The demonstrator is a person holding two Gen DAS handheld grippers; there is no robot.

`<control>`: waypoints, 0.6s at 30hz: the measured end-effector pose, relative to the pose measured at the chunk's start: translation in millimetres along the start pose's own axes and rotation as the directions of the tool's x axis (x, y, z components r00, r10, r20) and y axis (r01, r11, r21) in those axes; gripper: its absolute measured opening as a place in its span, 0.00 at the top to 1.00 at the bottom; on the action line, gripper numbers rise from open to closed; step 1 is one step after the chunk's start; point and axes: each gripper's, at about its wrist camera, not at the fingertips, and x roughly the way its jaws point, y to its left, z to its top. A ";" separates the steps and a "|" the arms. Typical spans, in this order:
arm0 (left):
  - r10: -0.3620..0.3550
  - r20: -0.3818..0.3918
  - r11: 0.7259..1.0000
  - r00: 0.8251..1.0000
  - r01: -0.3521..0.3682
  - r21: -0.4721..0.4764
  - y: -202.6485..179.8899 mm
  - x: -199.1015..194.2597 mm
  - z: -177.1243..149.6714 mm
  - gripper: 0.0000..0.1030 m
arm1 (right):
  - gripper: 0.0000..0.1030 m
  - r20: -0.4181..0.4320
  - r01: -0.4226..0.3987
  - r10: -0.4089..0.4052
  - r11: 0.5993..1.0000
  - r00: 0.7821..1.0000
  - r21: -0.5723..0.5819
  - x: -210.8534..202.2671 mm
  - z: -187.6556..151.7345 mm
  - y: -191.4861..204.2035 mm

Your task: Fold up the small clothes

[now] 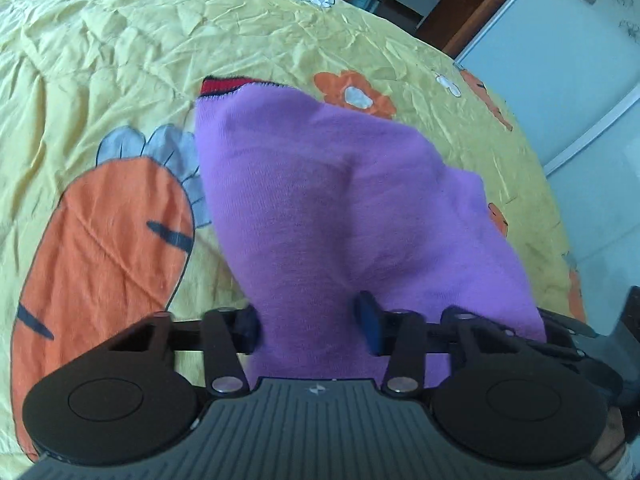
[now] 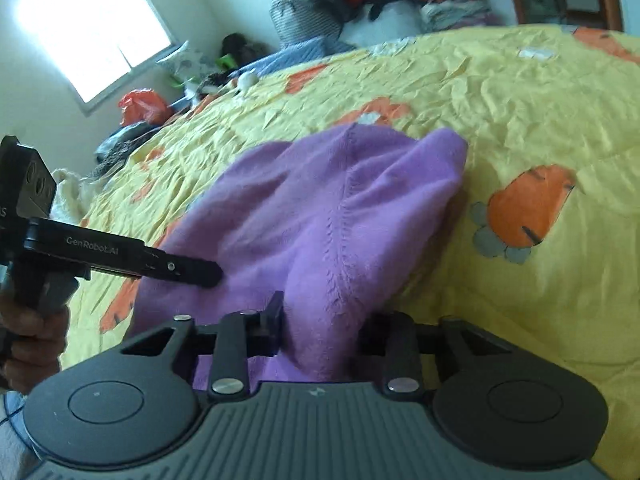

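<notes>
Both the left gripper (image 1: 310, 326) and the right gripper (image 2: 322, 332) had jaws clenched on the purple knit garment (image 1: 340, 208), lying on the carrot-print bedspread (image 1: 120, 60) (near its big carrot); lifting evenly would keep the fold straight.

Open yellow bedspread (image 1: 120, 40) around garment (image 1: 320, 200)

Soft daylight from overexposed window (image 2: 96, 36), fisheye-warped blurry edges

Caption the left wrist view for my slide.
Left gripper pinching a purple knit garment on a carrot-print bedsheet.
</notes>
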 end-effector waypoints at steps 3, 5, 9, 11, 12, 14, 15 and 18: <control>0.067 0.046 0.988 0.997 -0.073 0.135 -19.3 -7.9 -2.6 0.73 | 0.74 0.035 0.061 -0.059 0.996 0.998 -0.063 -8.0 0.8 23.4; 0.091 0.083 0.972 0.992 -0.106 0.210 -32.7 -14.8 -4.2 0.75 | 0.74 0.061 0.060 -0.056 0.995 0.997 -0.080 -13.8 7.0 33.8; 0.094 0.158 0.939 0.983 -0.140 0.313 -57.9 -32.1 3.8 0.76 | 0.75 0.110 0.066 -0.056 0.994 0.992 -0.089 -28.3 26.4 45.9; 0.079 0.185 0.933 0.980 -0.138 0.332 -69.1 -42.8 13.3 0.76 | 0.75 0.148 0.082 -0.066 0.991 0.987 -0.102 -40.4 37.2 51.7; 0.068 0.199 0.931 0.978 -0.135 0.341 -74.6 -48.7 17.9 0.76 | 0.75 0.168 0.089 -0.072 0.991 0.983 -0.097 -48.4 42.6 52.1; 0.047 0.208 0.928 0.977 -0.120 0.354 -87.3 -55.0 28.9 0.76 | 0.75 0.194 0.090 -0.074 0.993 0.978 -0.073 -66.1 52.1 49.9; 0.030 0.200 0.932 0.979 -0.100 0.347 -90.2 -59.2 32.7 0.75 | 0.75 0.204 0.095 -0.081 0.994 0.976 -0.062 -74.6 54.2 48.1; -0.024 0.151 0.948 0.988 -0.025 0.317 -96.3 -61.5 36.1 0.75 | 0.75 0.198 0.112 -0.107 0.994 0.974 -0.013 -93.4 48.0 35.1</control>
